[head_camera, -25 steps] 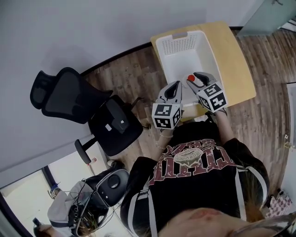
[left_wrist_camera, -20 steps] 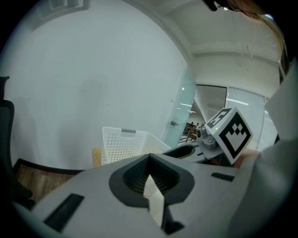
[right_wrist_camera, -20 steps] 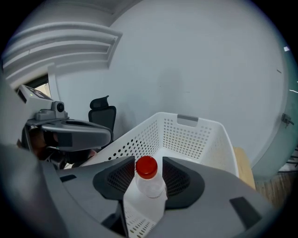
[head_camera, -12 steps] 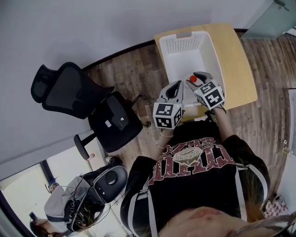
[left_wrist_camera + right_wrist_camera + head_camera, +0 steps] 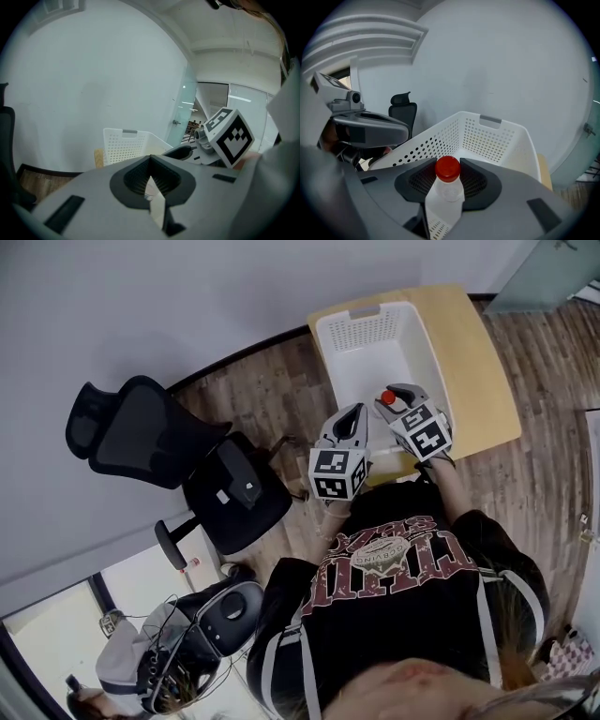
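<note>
Wood floor and a pale desk fill the head view, with a white basket on the desk. Since a second ago my right gripper has edged slightly toward the basket's near rim, carrying the red-capped bottle. The left gripper hangs just beside it.

Left gripper view: its jaws stand together on nothing, with the basket ahead.

Right gripper view: the jaws clamp the bottle upright just below its cap. The bottle is in hand, short of the basket.

Light wood table carries white perforated basket, seemingly along one edge; black chair on floor.
</note>
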Demonstrator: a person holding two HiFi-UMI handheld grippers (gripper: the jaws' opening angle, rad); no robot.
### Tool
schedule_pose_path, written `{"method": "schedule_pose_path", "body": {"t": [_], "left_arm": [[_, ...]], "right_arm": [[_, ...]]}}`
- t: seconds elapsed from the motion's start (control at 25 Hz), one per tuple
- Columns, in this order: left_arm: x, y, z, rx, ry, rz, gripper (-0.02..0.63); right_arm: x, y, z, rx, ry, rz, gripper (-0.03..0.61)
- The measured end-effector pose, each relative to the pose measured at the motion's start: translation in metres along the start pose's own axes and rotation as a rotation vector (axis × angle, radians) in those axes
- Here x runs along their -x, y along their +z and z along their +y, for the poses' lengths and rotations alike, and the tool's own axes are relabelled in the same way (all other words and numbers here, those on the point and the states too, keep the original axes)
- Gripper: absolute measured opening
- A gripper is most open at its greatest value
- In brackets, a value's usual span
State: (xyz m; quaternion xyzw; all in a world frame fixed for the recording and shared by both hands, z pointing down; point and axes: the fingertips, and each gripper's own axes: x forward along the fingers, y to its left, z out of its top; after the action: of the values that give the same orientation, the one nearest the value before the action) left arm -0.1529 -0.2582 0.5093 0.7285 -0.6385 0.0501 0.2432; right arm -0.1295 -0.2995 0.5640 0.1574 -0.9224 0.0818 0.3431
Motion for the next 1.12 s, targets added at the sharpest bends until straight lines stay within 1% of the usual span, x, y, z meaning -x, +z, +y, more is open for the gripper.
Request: {"method": "schedule_pose_path", "body": {"t": [0.2, 0.48, 0.6, 0.84, 1.12], "left_arm": [[0.0, -0.002, -0.001, -0.017, 0.005, 0.01, 0.046], [-0.002, -0.003, -0.005, -0.034, -0.018, 0.021, 0.046], [-0.003, -0.003, -0.004, -0.041, -0.02, 0.024, 0.046], [-0.001, -0.005, -0.007, -0.047, -0.018, 0.023, 0.046], [-0.002, -0.003, -0.007, -0.052, -0.02, 0.027, 0.046]], "right_arm": [[0.013, 0.005, -0.005, 0.003, -0.022, -0.035, 0.164], [0.038, 0.015, -0.017, -0.032, -0.068, -0.107, 0.164], [0.048, 0.018, -0.02, -0.039, -0.081, -0.116, 0.164], [0.082, 0.033, -0.026, -0.05, -0.107, -0.183, 0.164], [0.122, 0.05, -0.042, -0.068, -0.165, -0.264, 0.164]]}}
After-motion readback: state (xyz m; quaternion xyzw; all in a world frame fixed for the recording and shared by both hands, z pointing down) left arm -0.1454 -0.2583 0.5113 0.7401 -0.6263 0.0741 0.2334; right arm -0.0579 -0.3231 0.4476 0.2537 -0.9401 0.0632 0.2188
